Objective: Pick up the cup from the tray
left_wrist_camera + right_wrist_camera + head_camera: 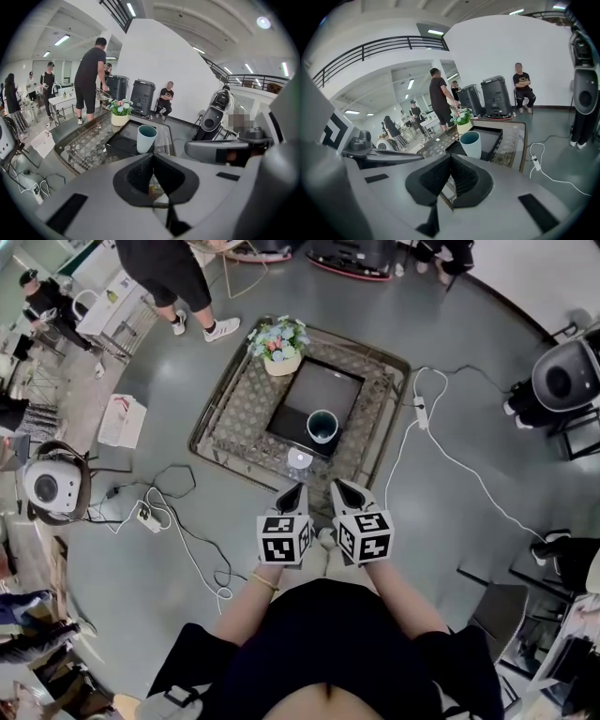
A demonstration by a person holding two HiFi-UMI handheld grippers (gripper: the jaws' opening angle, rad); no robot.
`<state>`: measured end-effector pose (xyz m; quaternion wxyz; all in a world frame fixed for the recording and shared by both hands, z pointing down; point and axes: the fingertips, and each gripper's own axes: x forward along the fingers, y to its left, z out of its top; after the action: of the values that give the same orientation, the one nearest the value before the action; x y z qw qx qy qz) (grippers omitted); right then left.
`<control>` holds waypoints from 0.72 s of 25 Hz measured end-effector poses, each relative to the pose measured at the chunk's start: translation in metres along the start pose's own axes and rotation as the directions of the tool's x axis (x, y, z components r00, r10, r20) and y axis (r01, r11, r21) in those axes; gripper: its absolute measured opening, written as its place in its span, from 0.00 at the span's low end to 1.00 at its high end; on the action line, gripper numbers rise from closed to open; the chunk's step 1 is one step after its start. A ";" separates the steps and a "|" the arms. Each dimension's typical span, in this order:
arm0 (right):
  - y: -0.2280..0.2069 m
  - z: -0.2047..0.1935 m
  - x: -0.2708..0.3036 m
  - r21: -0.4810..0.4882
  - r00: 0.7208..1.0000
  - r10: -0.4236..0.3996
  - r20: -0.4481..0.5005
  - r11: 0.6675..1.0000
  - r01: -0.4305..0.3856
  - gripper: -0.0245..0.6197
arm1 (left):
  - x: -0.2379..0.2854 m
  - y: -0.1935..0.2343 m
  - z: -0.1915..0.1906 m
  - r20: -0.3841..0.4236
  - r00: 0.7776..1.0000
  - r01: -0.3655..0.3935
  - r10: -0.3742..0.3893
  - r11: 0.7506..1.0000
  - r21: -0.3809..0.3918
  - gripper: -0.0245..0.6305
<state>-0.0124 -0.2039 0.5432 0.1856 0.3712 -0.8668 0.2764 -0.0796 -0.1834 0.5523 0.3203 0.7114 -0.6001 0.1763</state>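
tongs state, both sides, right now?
Left tongs: closed, holding nothing.
Right tongs: closed, holding nothing.

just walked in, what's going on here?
A person stands at a low glass table with tongs in each hand. The left tongs and right tongs are side by side, both shut and empty, pointing toward the cup. The cup stands upright in the black tray, untouched. A flower pot stands beyond the tray.
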 end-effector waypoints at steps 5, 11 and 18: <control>-0.003 0.000 0.007 0.031 1.000 -0.029 -0.007 0.999 0.029 0.05 | 0.007 0.008 0.003 -0.019 1.000 0.018 -0.018 1.000 0.011 0.05; -0.008 -0.003 0.015 0.057 0.998 -0.064 -0.020 0.996 0.065 0.05 | 0.022 0.010 0.003 -0.051 0.997 0.056 -0.055 0.998 0.020 0.05; -0.022 -0.007 0.032 0.087 0.995 -0.096 -0.042 0.991 0.099 0.05 | 0.053 0.019 -0.002 -0.086 0.994 0.068 -0.065 0.997 0.023 0.05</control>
<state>-0.0157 -0.2291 0.5732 0.1985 0.4157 -0.8308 0.3123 -0.0867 -0.2228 0.5920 0.3420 0.7270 -0.5596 0.2036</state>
